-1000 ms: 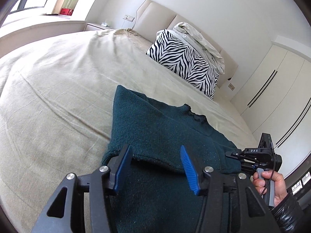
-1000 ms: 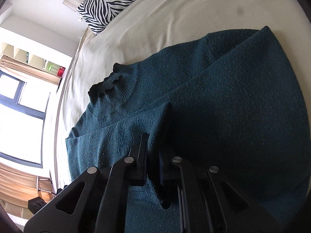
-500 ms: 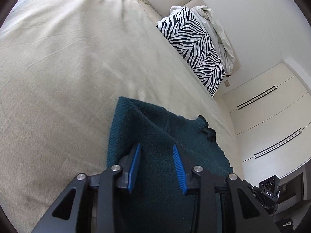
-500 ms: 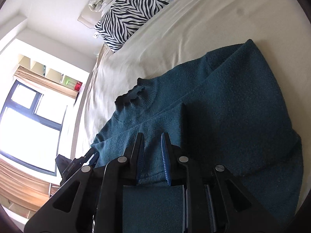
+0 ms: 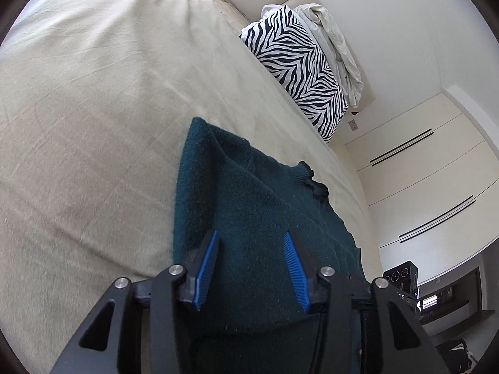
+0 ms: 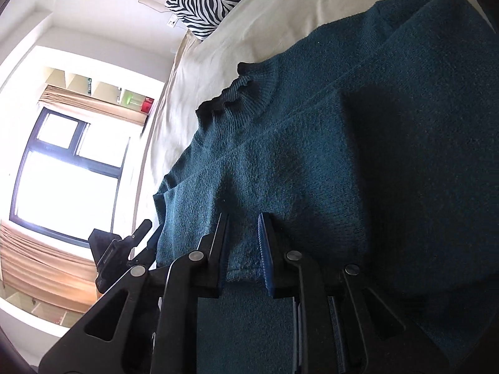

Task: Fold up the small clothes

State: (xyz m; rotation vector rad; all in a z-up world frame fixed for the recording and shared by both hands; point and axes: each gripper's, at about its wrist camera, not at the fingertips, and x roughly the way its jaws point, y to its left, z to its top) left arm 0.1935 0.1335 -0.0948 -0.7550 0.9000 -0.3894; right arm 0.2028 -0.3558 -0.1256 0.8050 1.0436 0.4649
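A dark teal knit sweater (image 5: 249,218) lies on the beige bed sheet (image 5: 93,109), its ruffled collar (image 5: 315,184) toward the far side. My left gripper (image 5: 251,241) is open, its blue pads (image 5: 205,268) spread over the sweater's near edge. In the right wrist view the sweater (image 6: 343,140) fills the frame with its collar (image 6: 237,93) at upper left. My right gripper (image 6: 243,233) is open by a narrow gap, straddling the sweater's hem. Whether the cloth is pinched is not visible.
A zebra-print pillow (image 5: 299,65) and crumpled white bedding (image 5: 336,40) lie at the headboard. White wardrobe doors (image 5: 430,187) stand beyond the bed. A bright window (image 6: 68,168) is to the left in the right wrist view. The left gripper's body (image 6: 118,249) shows there.
My right gripper was shut on a sweater fold and has opened, then widened slightly. My left gripper narrowed, then widened again, and moved down over the sweater's edge.
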